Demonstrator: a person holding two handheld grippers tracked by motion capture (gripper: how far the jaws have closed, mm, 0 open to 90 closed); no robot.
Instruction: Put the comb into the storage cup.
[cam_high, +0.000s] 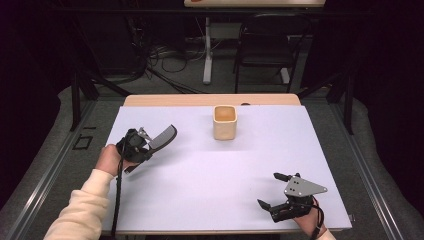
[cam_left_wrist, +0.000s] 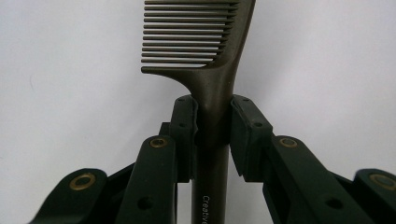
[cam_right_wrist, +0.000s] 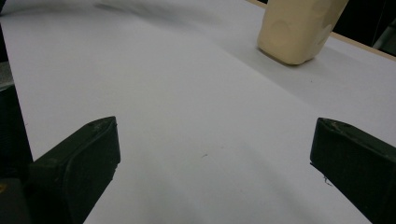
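Where comb (cam_high: 164, 136) hangs: white tabletop (cam_high: 225, 170), dark rm.

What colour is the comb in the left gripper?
Dark brown comb, clearest in the left gripper view.

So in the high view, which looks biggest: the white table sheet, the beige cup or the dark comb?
1. White sheet covering the table, by far the largest.
2. Beige square cup and dark wide-toothed comb in the left tool: they look alike in size, and the comb is partly hidden, so unranked.
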